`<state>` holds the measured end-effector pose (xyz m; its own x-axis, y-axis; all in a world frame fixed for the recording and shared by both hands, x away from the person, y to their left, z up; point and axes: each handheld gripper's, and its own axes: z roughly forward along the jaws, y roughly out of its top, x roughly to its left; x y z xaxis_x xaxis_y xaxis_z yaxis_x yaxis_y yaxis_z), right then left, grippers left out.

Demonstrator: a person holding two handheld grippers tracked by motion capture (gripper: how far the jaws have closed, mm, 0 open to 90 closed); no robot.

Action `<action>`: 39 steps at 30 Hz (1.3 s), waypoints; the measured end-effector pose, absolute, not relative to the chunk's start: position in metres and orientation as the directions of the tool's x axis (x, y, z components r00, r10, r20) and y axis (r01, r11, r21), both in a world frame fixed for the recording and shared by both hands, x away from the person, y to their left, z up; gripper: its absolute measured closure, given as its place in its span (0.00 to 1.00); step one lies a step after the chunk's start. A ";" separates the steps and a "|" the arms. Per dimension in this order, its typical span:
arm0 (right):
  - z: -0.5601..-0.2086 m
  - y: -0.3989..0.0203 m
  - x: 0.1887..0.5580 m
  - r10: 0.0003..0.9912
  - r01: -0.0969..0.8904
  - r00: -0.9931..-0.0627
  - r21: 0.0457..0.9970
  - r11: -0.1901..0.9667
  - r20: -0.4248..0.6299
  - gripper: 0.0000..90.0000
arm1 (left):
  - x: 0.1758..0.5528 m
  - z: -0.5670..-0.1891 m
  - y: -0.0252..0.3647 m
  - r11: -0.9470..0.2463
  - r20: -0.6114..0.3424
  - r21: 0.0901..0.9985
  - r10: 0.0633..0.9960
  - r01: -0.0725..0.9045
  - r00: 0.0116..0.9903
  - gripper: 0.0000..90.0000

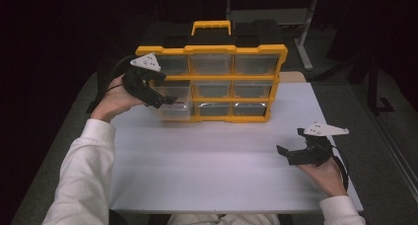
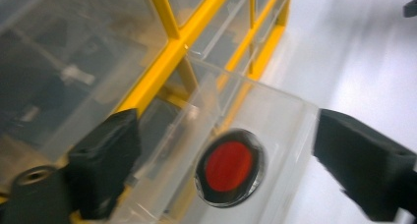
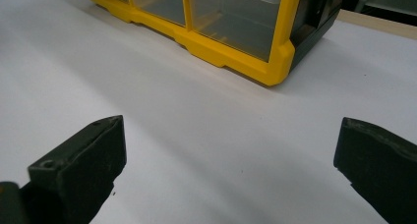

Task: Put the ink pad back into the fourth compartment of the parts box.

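A yellow-framed organizer [image 1: 217,82] with a black back and a yellow handle stands upright at the far side of the white tabletop [image 1: 207,161]; its front is a grid of clear drawers, three across and three down. The clear drawer [image 1: 173,100] at the left of the middle row sticks out toward the near side, past the frame.

The left claw [image 1: 166,100], held in the person's left hand [image 1: 116,99], sits at that drawer's left front corner; its jaws stand wide, one on each side of the drawer, and the pads do not press on it. The right claw [image 1: 287,153] hovers low over the tabletop at the near right, well apart from the organizer, jaws wide with nothing between them.

The left gripper view looks down into the pulled-out drawer [image 2: 246,150] and shows a round red disc with a dark rim [image 2: 229,166] lying on its floor, which the high view is too coarse to make out; the right gripper view shows the organizer's lower right corner [image 3: 275,62] resting on the tabletop, with bare white surface between its jaws.
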<state>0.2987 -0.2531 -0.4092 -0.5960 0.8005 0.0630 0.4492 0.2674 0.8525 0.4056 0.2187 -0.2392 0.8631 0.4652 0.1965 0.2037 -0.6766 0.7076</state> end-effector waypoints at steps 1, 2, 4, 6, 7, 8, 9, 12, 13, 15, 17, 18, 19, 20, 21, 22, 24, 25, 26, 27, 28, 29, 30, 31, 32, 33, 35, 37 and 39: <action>-0.409 -0.253 0.298 0.801 0.450 -0.596 0.853 0.266 0.064 0.00 | 0.404 -0.238 0.219 -0.676 0.208 0.709 0.473 0.202 0.856 0.00; -0.409 -0.253 0.298 0.801 0.450 -0.595 0.853 0.266 0.064 0.00 | 0.403 -0.237 0.220 -0.670 0.206 0.716 0.473 0.197 0.857 0.00; -0.409 -0.253 0.298 0.801 0.450 -0.595 0.853 0.265 0.065 0.00 | 0.401 -0.235 0.223 -0.650 0.190 0.735 0.469 0.192 0.862 0.00; -0.408 -0.253 0.298 0.801 0.450 -0.594 0.854 0.262 0.067 0.00 | 0.398 -0.233 0.225 -0.639 0.185 0.747 0.469 0.187 0.863 0.00; -0.408 -0.254 0.298 0.802 0.450 -0.594 0.854 0.262 0.067 0.00 | 0.396 -0.233 0.225 -0.636 0.188 0.750 0.471 0.183 0.862 0.00; -0.408 -0.254 0.298 0.802 0.449 -0.594 0.854 0.261 0.067 0.00 | 0.394 -0.233 0.226 -0.637 0.195 0.751 0.467 0.175 0.862 0.00; -0.408 -0.254 0.298 0.802 0.449 -0.594 0.854 0.261 0.067 0.00 | 0.392 -0.233 0.226 -0.633 0.195 0.756 0.463 0.168 0.865 0.00; -0.408 -0.254 0.298 0.802 0.447 -0.593 0.856 0.259 0.067 0.00 | 0.385 -0.234 0.225 -0.624 0.201 0.767 0.459 0.153 0.866 0.00; -0.408 -0.254 0.298 0.803 0.448 -0.592 0.856 0.258 0.068 0.00 | 0.384 -0.234 0.225 -0.622 0.202 0.768 0.458 0.150 0.865 0.00; -0.408 -0.254 0.298 0.803 0.450 -0.591 0.855 0.256 0.071 0.00 | 0.380 -0.235 0.226 -0.613 0.203 0.777 0.457 0.141 0.866 0.00; -0.408 -0.254 0.298 0.803 0.449 -0.592 0.856 0.256 0.070 0.00 | 0.378 -0.236 0.226 -0.607 0.205 0.783 0.459 0.137 0.865 0.00; -0.408 -0.255 0.298 0.803 0.448 -0.592 0.856 0.256 0.070 0.00 | 0.376 -0.237 0.226 -0.600 0.203 0.788 0.461 0.136 0.864 0.00; -0.408 -0.255 0.298 0.802 0.447 -0.593 0.857 0.257 0.069 0.00 | 0.375 -0.238 0.227 -0.593 0.201 0.793 0.469 0.138 0.860 0.00; -0.408 -0.255 0.298 0.802 0.447 -0.593 0.857 0.256 0.070 0.00 | 0.373 -0.240 0.228 -0.581 0.198 0.801 0.481 0.142 0.854 0.00; -0.408 -0.255 0.298 0.803 0.447 -0.592 0.858 0.253 0.072 0.00 | 0.372 -0.240 0.228 -0.578 0.196 0.804 0.482 0.141 0.854 0.00; -0.408 -0.256 0.298 0.803 0.446 -0.592 0.859 0.252 0.072 0.00 | 0.371 -0.242 0.229 -0.565 0.187 0.813 0.486 0.144 0.854 0.00; -0.407 -0.256 0.298 0.803 0.446 -0.591 0.859 0.250 0.074 0.00 | 0.369 -0.244 0.230 -0.551 0.181 0.822 0.493 0.144 0.851 0.00; -0.407 -0.256 0.298 0.803 0.446 -0.591 0.860 0.250 0.073 0.00 | 0.368 -0.245 0.231 -0.542 0.176 0.828 0.495 0.144 0.851 0.00; -0.407 -0.256 0.298 0.803 0.445 -0.591 0.860 0.250 0.072 0.00 | 0.367 -0.247 0.232 -0.532 0.167 0.834 0.495 0.145 0.853 0.00; -0.407 -0.256 0.297 0.803 0.444 -0.592 0.860 0.251 0.071 0.00 | 0.366 -0.247 0.233 -0.530 0.166 0.835 0.496 0.146 0.852 0.00; -0.407 -0.255 0.297 0.803 0.444 -0.592 0.860 0.251 0.072 0.00 | 0.365 -0.249 0.234 -0.531 0.167 0.834 0.499 0.148 0.850 0.00; -0.407 -0.255 0.297 0.803 0.443 -0.592 0.861 0.251 0.071 0.00 | 0.365 -0.250 0.234 -0.527 0.164 0.836 0.501 0.150 0.850 0.00; -0.407 -0.255 0.297 0.803 0.443 -0.592 0.861 0.251 0.071 0.00 | 0.364 -0.251 0.235 -0.523 0.159 0.838 0.505 0.154 0.849 0.00; -0.407 -0.256 0.297 0.803 0.444 -0.592 0.861 0.250 0.072 0.00 | 0.364 -0.252 0.236 -0.521 0.158 0.839 0.509 0.157 0.846 0.00; -0.407 -0.256 0.297 0.803 0.443 -0.591 0.861 0.250 0.071 0.00 | 0.363 -0.253 0.238 -0.517 0.156 0.841 0.517 0.161 0.842 0.00; -0.407 -0.256 0.297 0.803 0.444 -0.591 0.861 0.249 0.072 0.00 | 0.363 -0.254 0.239 -0.512 0.153 0.843 0.521 0.164 0.840 0.00; -0.407 -0.256 0.297 0.803 0.442 -0.591 0.862 0.248 0.072 0.00 | 0.361 -0.256 0.242 -0.492 0.140 0.853 0.535 0.173 0.833 0.00; -0.407 -0.256 0.297 0.803 0.440 -0.592 0.863 0.249 0.071 0.00 | 0.358 -0.257 0.246 -0.475 0.132 0.863 0.543 0.174 0.829 0.00; -0.407 -0.256 0.297 0.804 0.441 -0.590 0.862 0.249 0.070 0.00 | 0.355 -0.259 0.248 -0.470 0.135 0.866 0.549 0.172 0.825 0.00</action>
